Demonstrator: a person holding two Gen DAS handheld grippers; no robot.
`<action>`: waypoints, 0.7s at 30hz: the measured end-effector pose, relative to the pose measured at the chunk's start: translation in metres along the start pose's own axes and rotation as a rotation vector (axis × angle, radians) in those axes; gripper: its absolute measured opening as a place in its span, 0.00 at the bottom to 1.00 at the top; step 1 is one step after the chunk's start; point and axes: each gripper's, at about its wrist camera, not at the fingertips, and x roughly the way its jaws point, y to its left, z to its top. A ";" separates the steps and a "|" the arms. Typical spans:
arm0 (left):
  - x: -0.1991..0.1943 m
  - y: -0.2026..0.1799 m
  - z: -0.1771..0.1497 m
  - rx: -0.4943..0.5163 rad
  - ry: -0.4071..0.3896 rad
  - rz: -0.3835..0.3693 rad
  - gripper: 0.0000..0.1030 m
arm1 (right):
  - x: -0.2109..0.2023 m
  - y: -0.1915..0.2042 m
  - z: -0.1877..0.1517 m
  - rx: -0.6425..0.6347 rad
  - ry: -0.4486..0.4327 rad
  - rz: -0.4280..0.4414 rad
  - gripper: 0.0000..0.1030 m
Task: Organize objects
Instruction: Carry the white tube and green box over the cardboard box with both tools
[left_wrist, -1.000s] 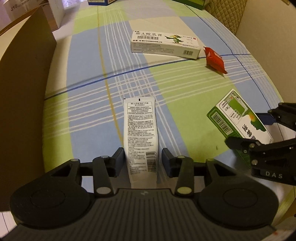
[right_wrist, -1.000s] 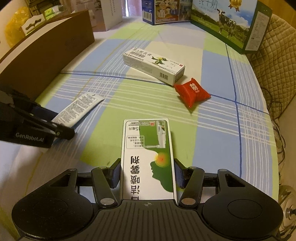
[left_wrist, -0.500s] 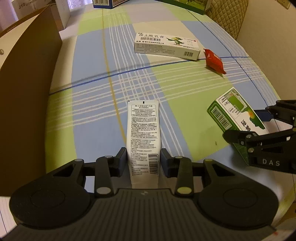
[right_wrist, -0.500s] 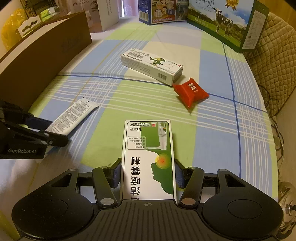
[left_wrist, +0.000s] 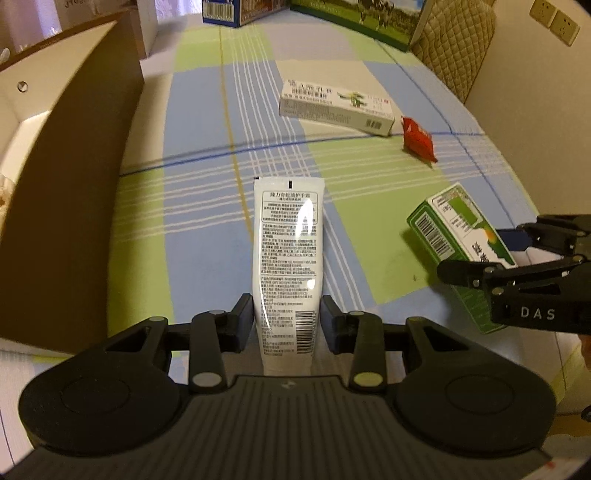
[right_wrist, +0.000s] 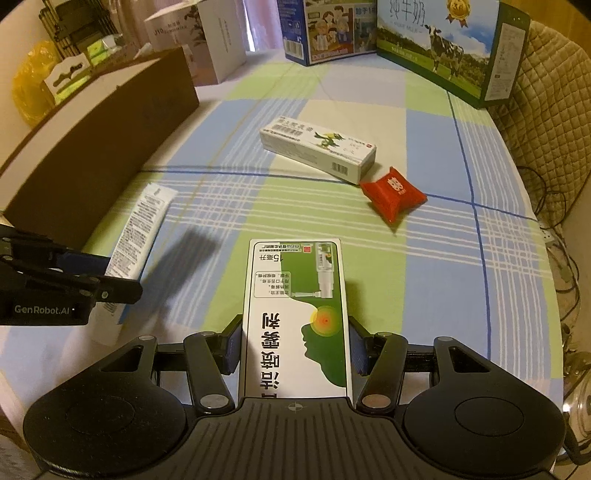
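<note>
My left gripper (left_wrist: 287, 317) is shut on a white printed tube (left_wrist: 288, 254) and holds it lifted above the checked tablecloth. My right gripper (right_wrist: 295, 345) is shut on a green and white medicine box (right_wrist: 295, 314), also lifted off the cloth. Each gripper shows in the other's view: the right one (left_wrist: 491, 254) with the box (left_wrist: 454, 229), the left one (right_wrist: 110, 273) with the tube (right_wrist: 142, 229). A long white medicine box (right_wrist: 317, 149) and a red packet (right_wrist: 393, 192) lie on the cloth further ahead.
A brown open cardboard box (left_wrist: 62, 177) stands along the left side; its wall (right_wrist: 92, 147) shows in the right wrist view too. A milk carton box (right_wrist: 443, 40), a blue box (right_wrist: 325, 29) and a white box (right_wrist: 207, 40) stand at the back. A quilted chair back (right_wrist: 546, 92) is at the right.
Both grippers have closed on their items and risen: the tube and the green box have left the cloth, and the view has tilted toward the back of the table.
</note>
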 end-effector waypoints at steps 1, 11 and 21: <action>-0.003 0.001 0.000 -0.004 -0.008 -0.002 0.32 | -0.001 0.001 0.000 0.001 -0.002 0.003 0.51; -0.018 0.007 -0.003 -0.023 -0.052 0.000 0.32 | -0.010 0.011 0.004 -0.010 -0.023 0.012 0.51; -0.033 0.013 0.004 -0.044 -0.112 0.010 0.32 | -0.013 0.017 0.012 -0.031 -0.044 0.022 0.51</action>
